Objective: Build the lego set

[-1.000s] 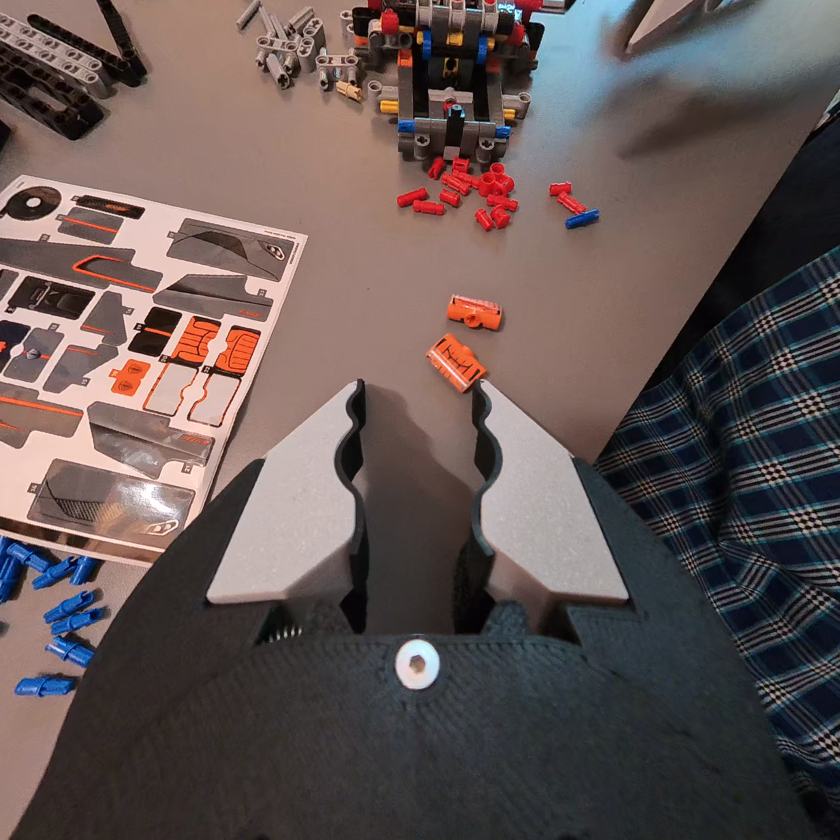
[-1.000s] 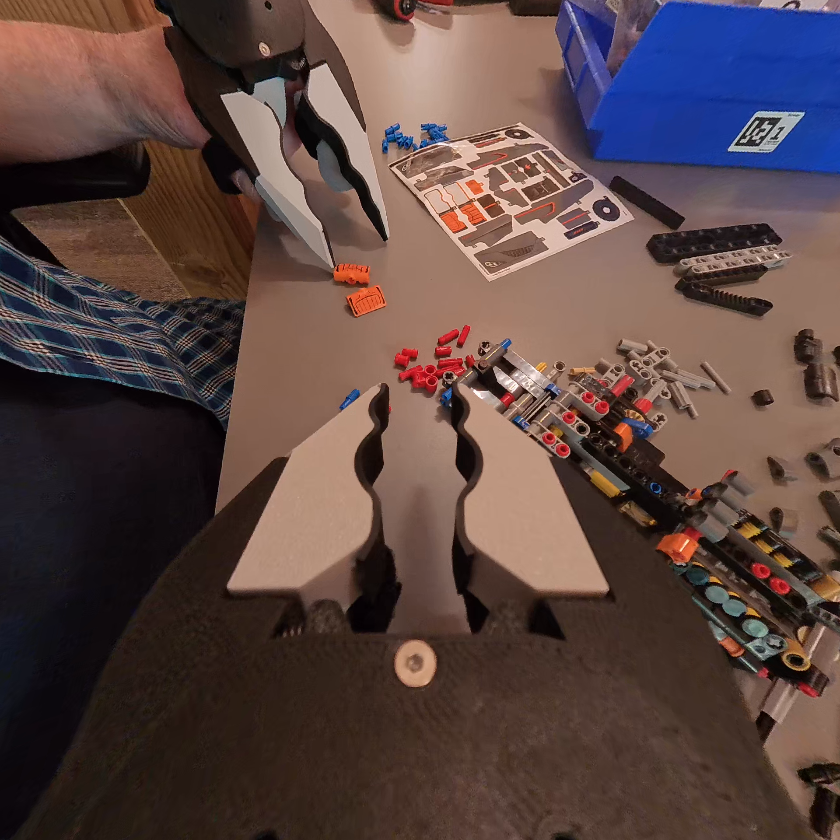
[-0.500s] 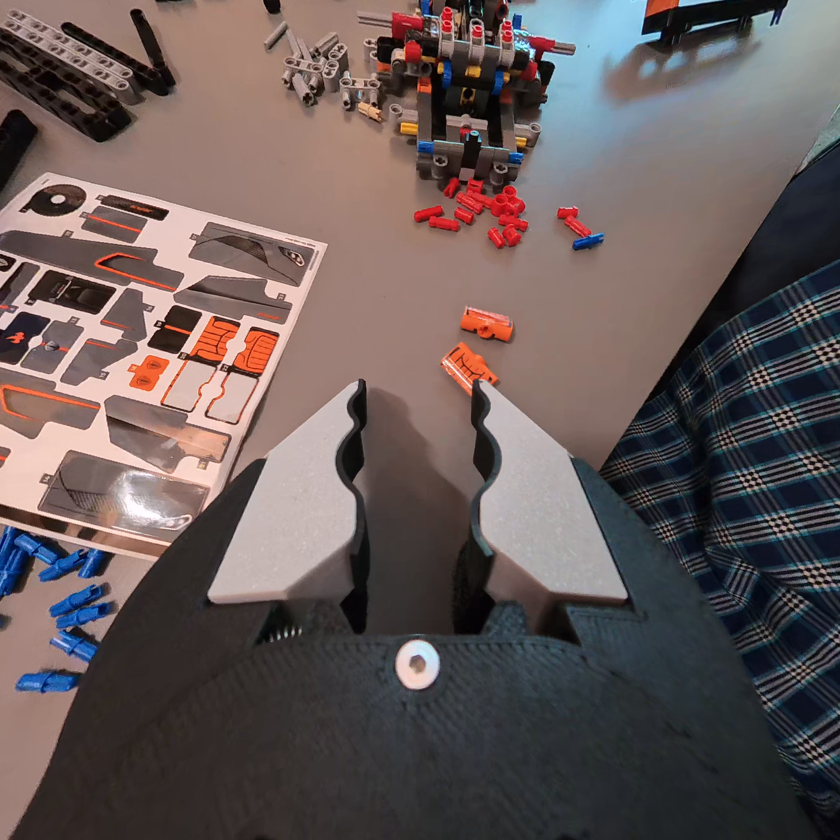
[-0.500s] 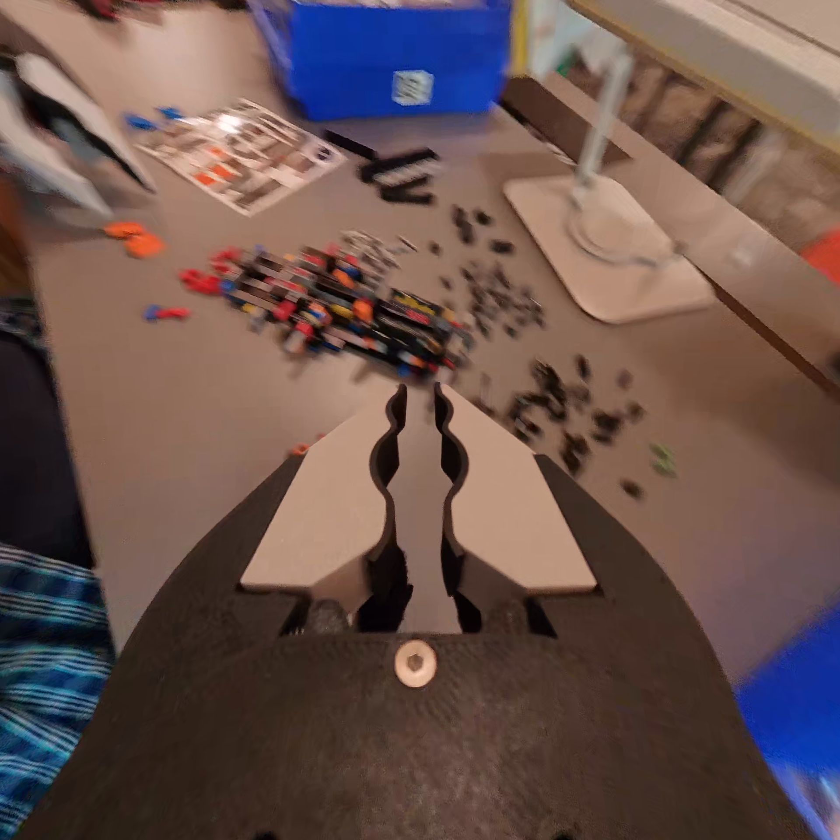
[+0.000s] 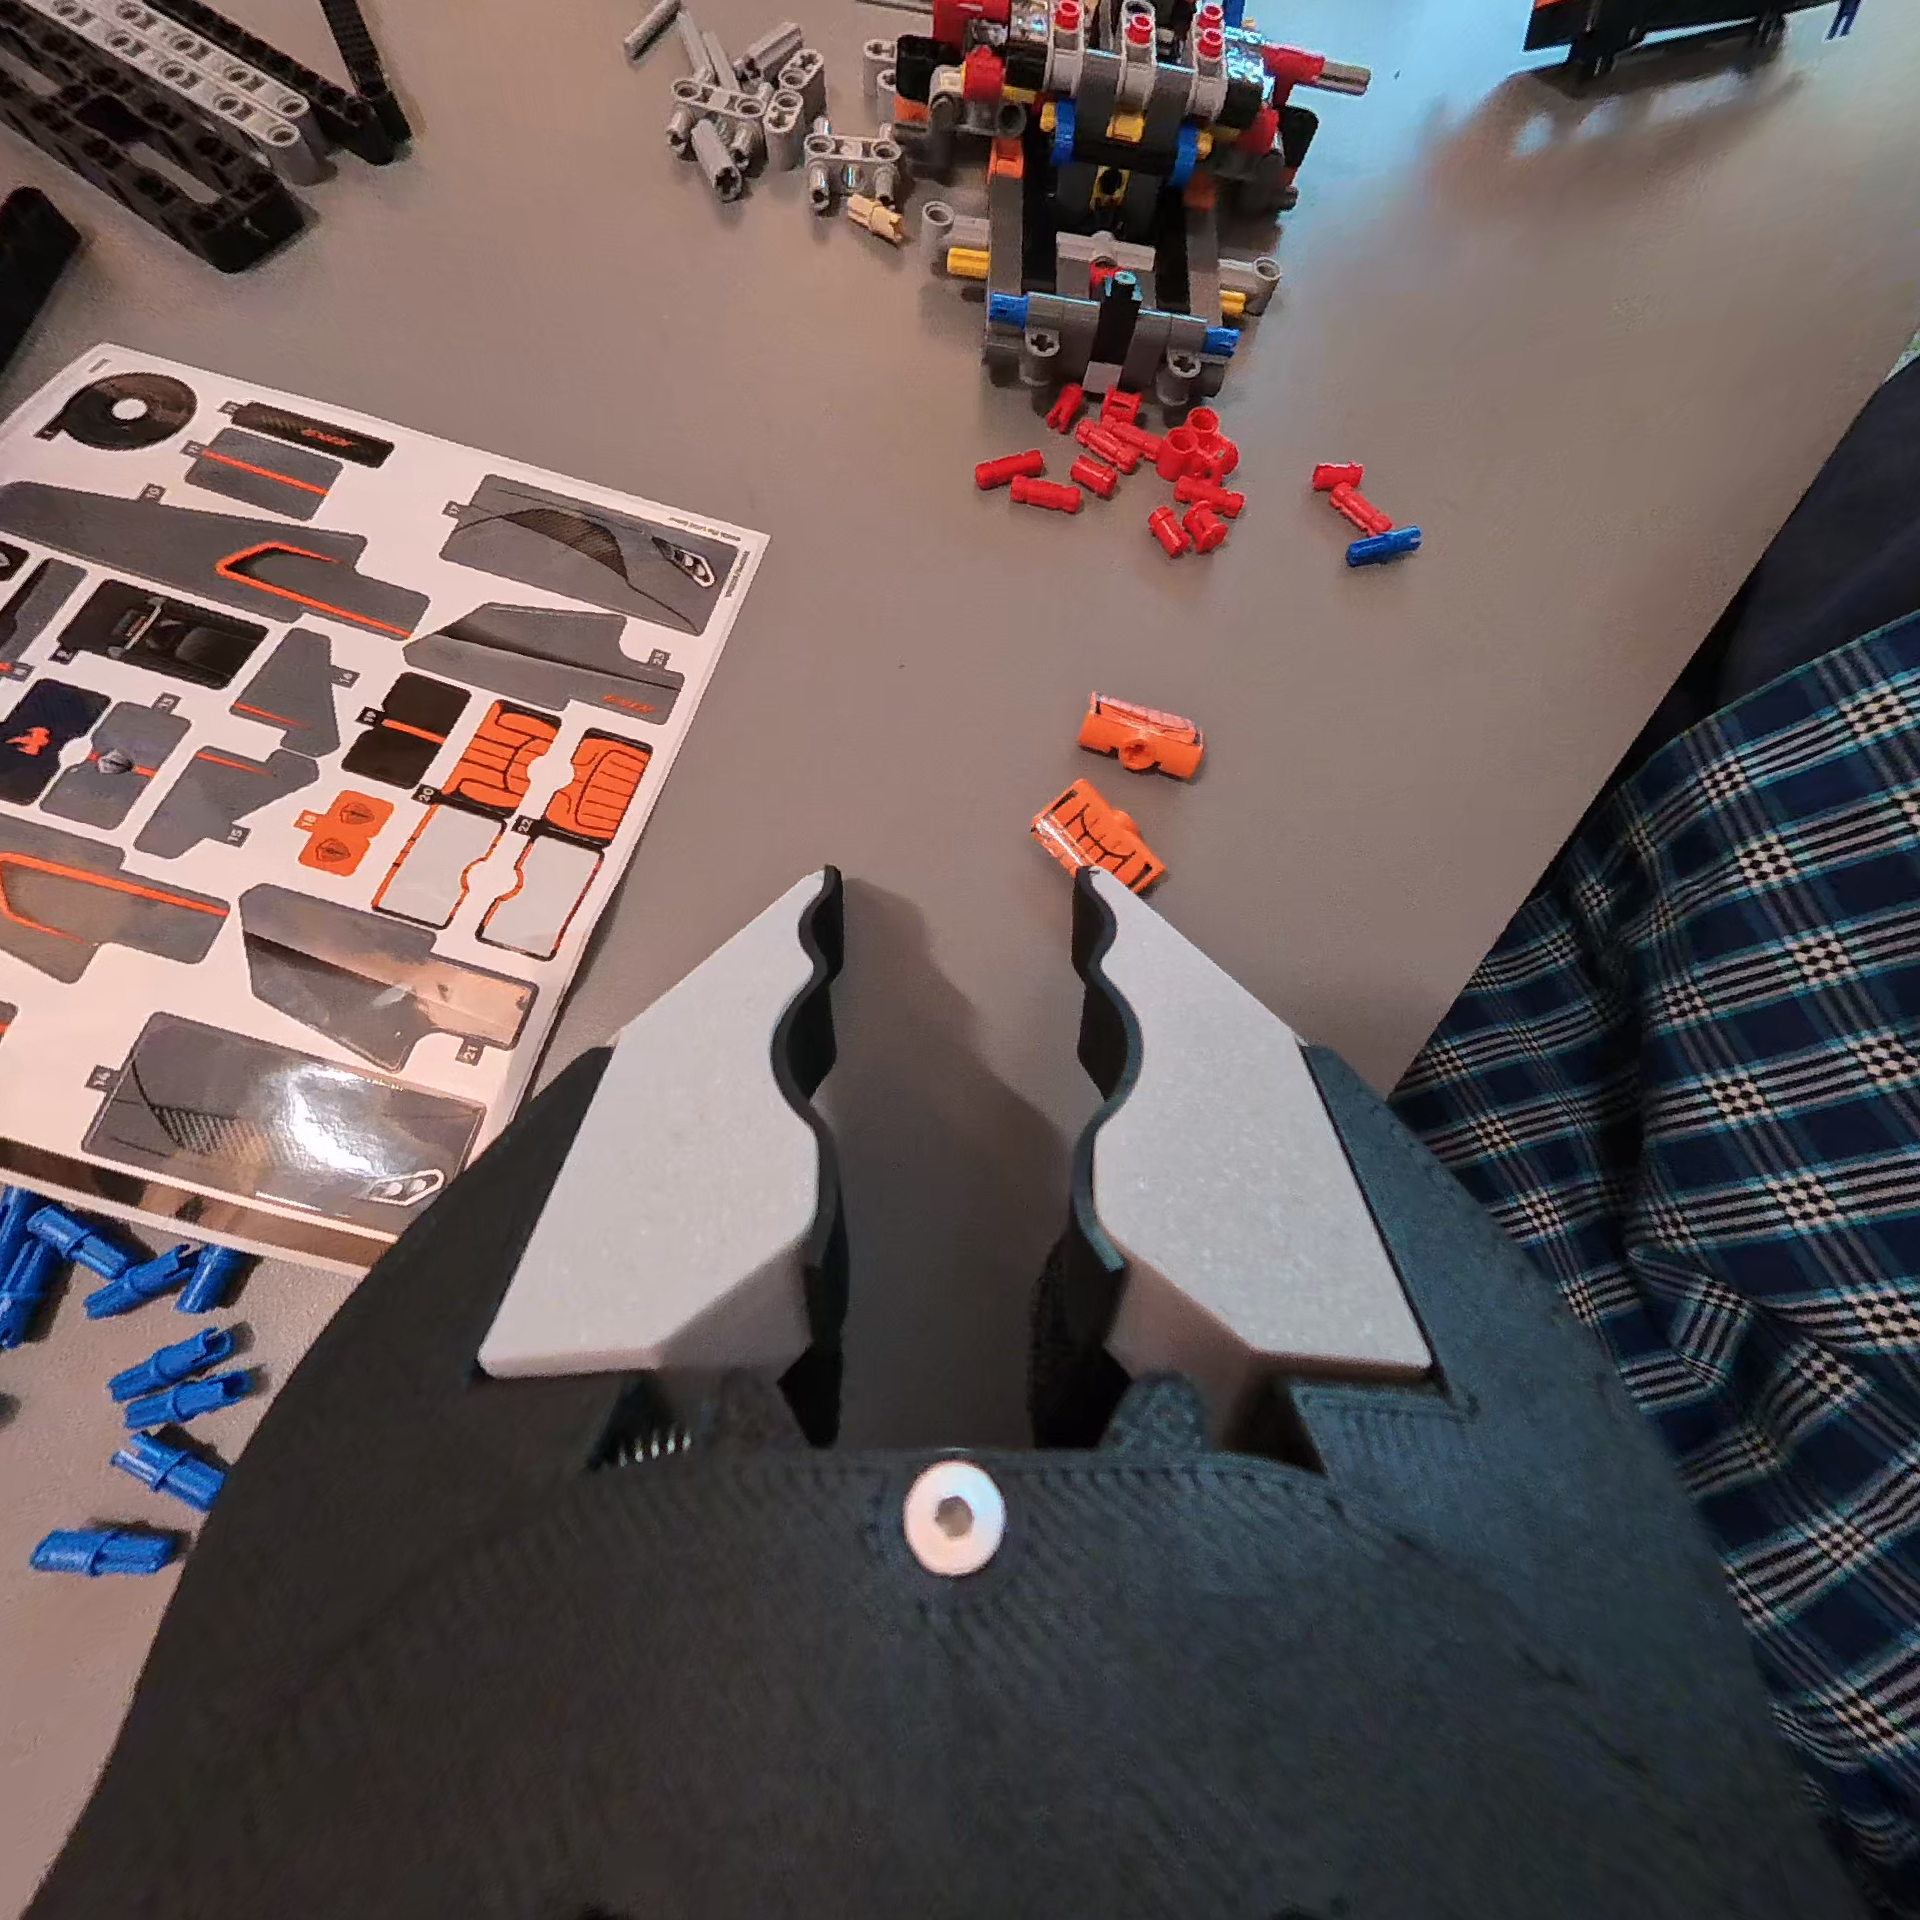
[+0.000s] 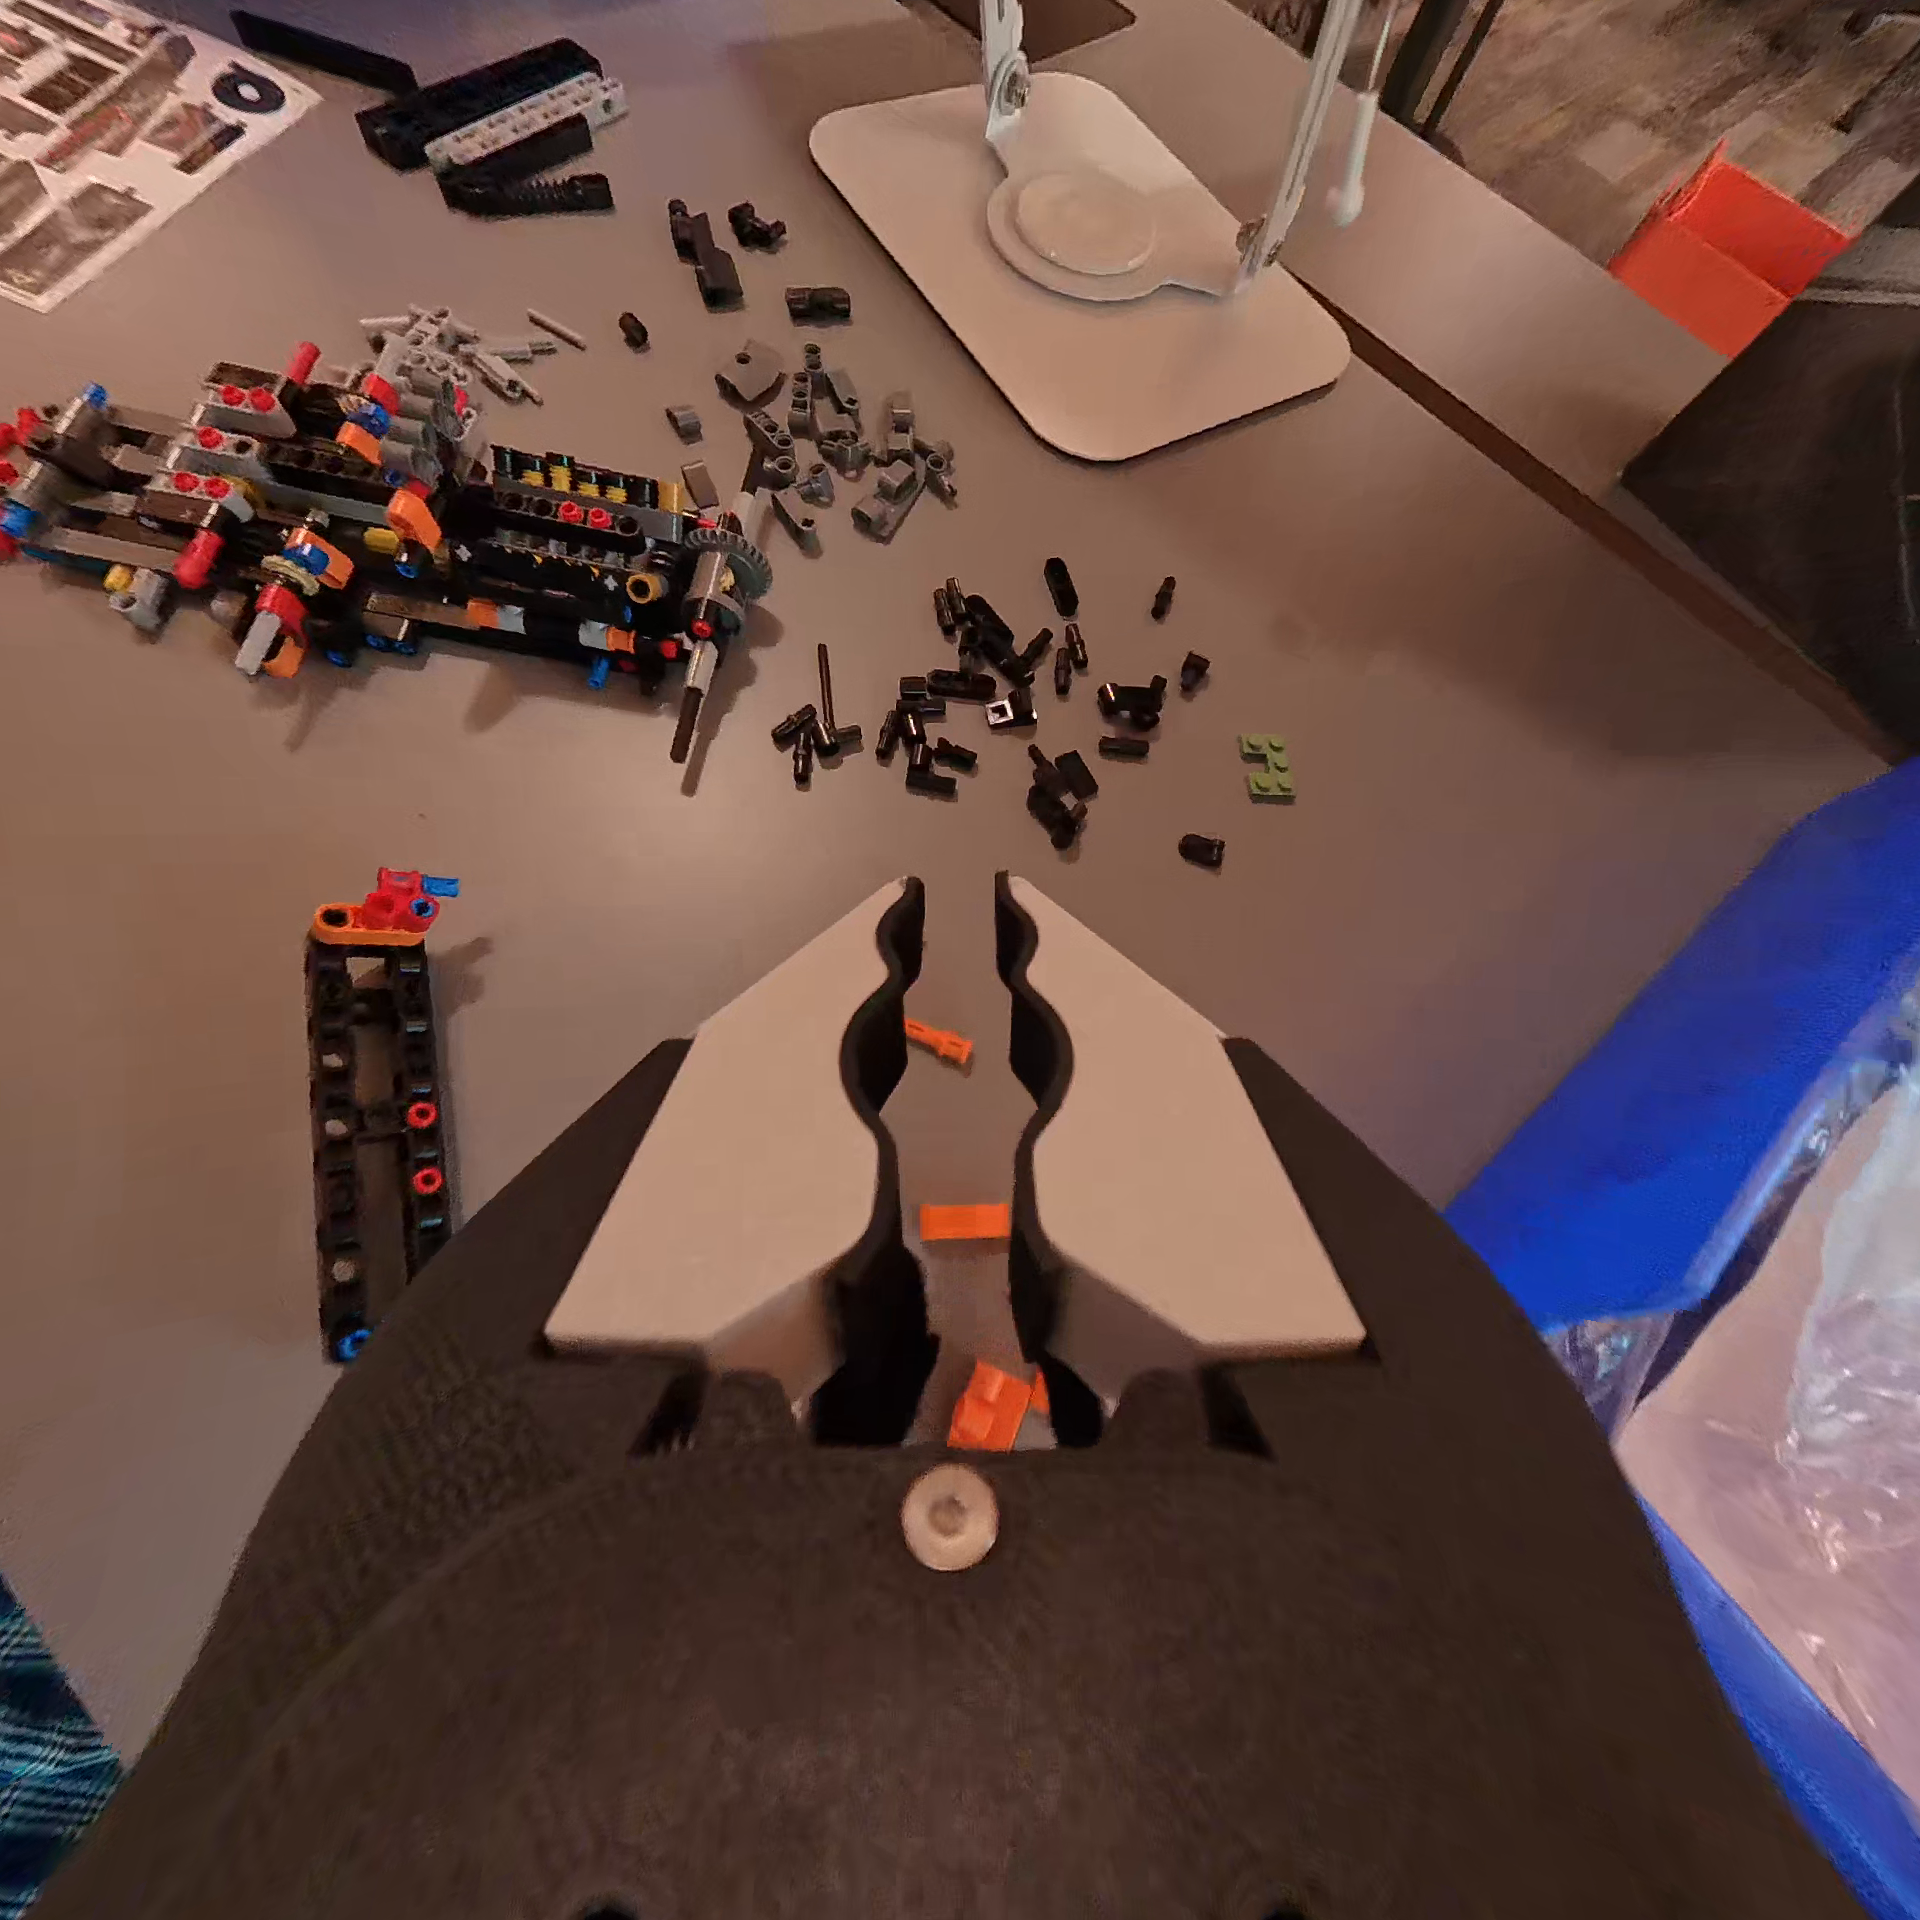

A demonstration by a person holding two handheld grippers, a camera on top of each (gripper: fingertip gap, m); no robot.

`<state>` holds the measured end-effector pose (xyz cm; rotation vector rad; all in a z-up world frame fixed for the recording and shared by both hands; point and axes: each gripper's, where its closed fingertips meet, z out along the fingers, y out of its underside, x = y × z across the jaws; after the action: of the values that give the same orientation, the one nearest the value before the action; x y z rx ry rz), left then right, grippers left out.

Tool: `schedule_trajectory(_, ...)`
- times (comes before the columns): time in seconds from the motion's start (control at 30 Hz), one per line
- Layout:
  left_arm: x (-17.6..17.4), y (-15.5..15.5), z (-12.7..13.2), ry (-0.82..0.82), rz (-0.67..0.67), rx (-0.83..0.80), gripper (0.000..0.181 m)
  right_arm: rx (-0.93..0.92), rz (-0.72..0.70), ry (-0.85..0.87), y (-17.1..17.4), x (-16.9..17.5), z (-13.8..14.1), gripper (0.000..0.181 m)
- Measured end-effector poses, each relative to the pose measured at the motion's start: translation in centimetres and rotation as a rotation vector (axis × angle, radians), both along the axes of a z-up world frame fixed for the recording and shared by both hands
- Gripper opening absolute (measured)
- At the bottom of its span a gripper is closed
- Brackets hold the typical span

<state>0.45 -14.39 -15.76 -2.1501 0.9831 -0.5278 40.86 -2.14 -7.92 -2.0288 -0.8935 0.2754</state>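
Observation:
My left gripper (image 5: 954,883) is open and empty above the grey table, just left of two orange stickered pieces (image 5: 1096,840) (image 5: 1141,736). The half-built chassis (image 5: 1112,187) stands farther ahead, with red pins (image 5: 1132,468) scattered before it. My right gripper (image 6: 956,883) is open with a narrow gap and holds nothing. Small orange pieces (image 6: 940,1042) (image 6: 964,1221) lie on the table below it, seen through the gap. In the right wrist view the chassis (image 6: 395,530) lies at the left and a black beam frame (image 6: 374,1122) with an orange and red end lies nearer.
A sticker sheet (image 5: 312,790) and blue pins (image 5: 156,1361) lie at the left. Black beams (image 5: 156,135) lie far left. Loose black pins (image 6: 997,686), grey connectors (image 6: 842,447), a green plate (image 6: 1270,769), a white lamp base (image 6: 1081,260) and a blue bin (image 6: 1704,1122) surround the right gripper. Measured from the fingertips, the green plate (image 6: 1270,769) is 15 cm or so from the right gripper and 50 cm from the left.
My right gripper has swung from facing the chassis and left gripper to the table's right part, over the orange pieces, and its gap has narrowed. The left gripper shifted only slightly.

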Motion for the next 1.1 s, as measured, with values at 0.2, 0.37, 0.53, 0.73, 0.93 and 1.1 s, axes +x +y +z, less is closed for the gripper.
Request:
schedule_trajectory(0.2,0.0,0.1,-0.1,-0.004,0.006,-0.009,0.043,-0.029,0.022,-0.030,1.7,-1.2,-1.5,0.014)
schedule_trajectory(0.37,-0.1,0.2,-0.1,-0.022,0.017,-0.023,0.042,-0.008,0.049,-0.039,3.5,-2.3,-1.8,0.015)
schedule_trajectory(0.53,-0.2,0.3,0.0,-0.043,0.030,-0.039,0.042,0.003,0.068,-0.011,5.4,-3.0,-1.8,0.014)
schedule_trajectory(0.73,-0.3,0.6,0.1,-0.072,0.045,-0.062,0.041,-0.001,0.113,0.006,6.3,-4.3,-1.8,0.015)
schedule_trajectory(0.93,-0.3,0.6,0.2,-0.084,0.052,-0.071,0.041,0.003,0.175,0.022,7.1,-6.4,-0.9,0.014)
schedule_trajectory(1.1,-0.3,0.7,0.2,-0.089,0.054,-0.075,0.041,0.003,0.231,0.049,7.8,-8.8,0.2,0.014)
